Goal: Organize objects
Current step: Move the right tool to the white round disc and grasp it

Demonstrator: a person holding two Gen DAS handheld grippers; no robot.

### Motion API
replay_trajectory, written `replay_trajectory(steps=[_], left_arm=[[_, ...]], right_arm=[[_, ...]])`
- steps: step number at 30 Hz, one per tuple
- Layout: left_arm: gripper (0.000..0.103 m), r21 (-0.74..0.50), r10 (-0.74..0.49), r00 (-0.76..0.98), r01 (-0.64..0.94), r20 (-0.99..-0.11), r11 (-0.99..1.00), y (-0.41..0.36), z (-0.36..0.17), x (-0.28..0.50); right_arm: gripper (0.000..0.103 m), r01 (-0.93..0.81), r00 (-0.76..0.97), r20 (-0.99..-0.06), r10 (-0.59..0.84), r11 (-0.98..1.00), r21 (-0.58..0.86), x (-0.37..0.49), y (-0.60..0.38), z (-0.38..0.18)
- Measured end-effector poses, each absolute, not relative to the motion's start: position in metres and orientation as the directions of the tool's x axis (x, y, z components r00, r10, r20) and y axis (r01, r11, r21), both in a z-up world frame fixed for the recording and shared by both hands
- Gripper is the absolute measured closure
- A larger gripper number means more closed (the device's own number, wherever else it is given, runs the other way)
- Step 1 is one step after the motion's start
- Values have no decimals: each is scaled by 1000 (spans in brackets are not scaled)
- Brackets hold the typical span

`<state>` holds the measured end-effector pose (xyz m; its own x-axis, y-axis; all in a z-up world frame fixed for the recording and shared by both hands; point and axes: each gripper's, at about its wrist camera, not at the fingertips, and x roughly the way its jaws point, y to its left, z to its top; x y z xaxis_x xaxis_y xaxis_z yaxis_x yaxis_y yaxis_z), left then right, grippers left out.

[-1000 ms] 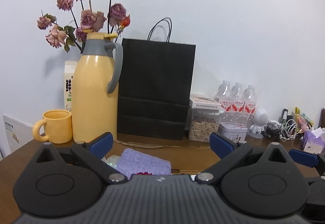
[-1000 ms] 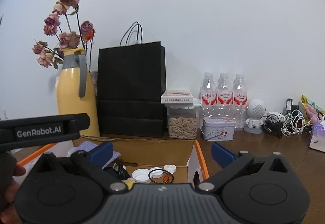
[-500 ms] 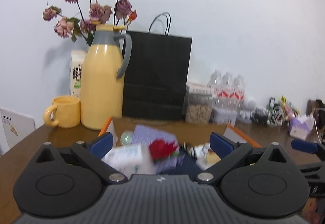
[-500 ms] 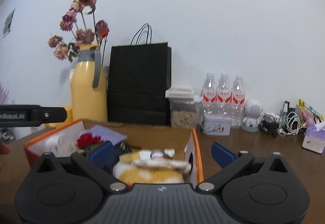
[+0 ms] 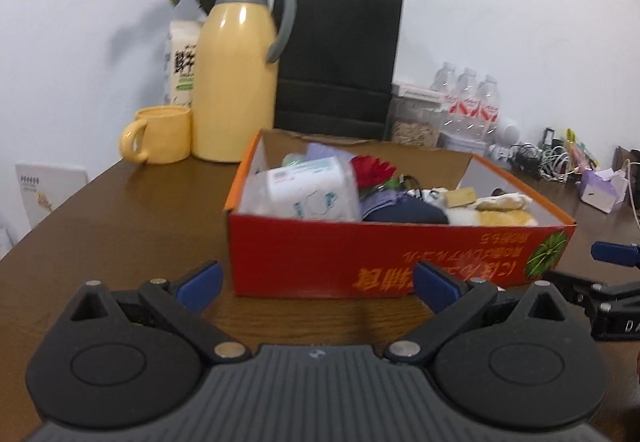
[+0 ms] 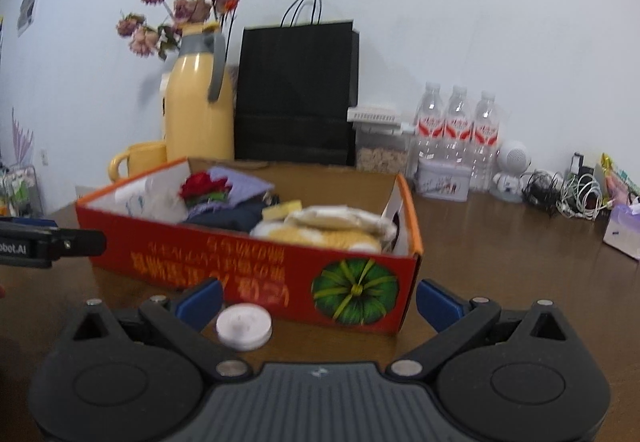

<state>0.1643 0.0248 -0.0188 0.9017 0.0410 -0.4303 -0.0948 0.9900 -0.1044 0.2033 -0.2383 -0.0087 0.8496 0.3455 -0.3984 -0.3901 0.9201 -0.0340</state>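
A red cardboard box (image 5: 360, 254) (image 6: 256, 262) with orange rims stands on the brown table, filled with a white packet (image 5: 308, 187), a red fabric flower (image 5: 374, 169) (image 6: 204, 183), lilac cloth, a dark pouch and a yellow plush item (image 6: 320, 236). A white round lid (image 6: 244, 330) lies on the table in front of the box. My left gripper (image 5: 318, 284) is open, just short of the box's front wall. My right gripper (image 6: 318, 298) is open too, near the box's right front corner, with the lid between its fingers' line and nothing held.
Behind the box stand a yellow thermos jug (image 5: 236, 81), a yellow mug (image 5: 160, 139), a black paper bag (image 5: 340, 61), dried roses, a snack jar and three water bottles (image 6: 456, 133). Cables (image 6: 568, 193) and a tissue box lie at the right.
Both grippers have pulled back and lowered away from over the box; its front wall and the white lid on the table have come into view.
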Motion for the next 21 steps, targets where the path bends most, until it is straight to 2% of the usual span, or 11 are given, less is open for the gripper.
replay_trajectory(steps=[10,12,17,21], left_arm=[[0,-90,47,898,-96,-437,991,23,-21,164],[0,-91,49,897,-99,-439,991,23,-21,165],[0,-94,47,895,-99,-444,991,23,-21,165],[0,-93,48,894,-99,-446,991,23,-21,165]], right_arm=[[0,-412,795,-500,344,911,-28,212,-224,-18],[3,-418,780,-525,342,908,-29,215,-220,-20],[21,-443,724,-597,347,896,-16,229,-204,-28],[28,-454,701,-616,360,891,4,237,-196,-31]])
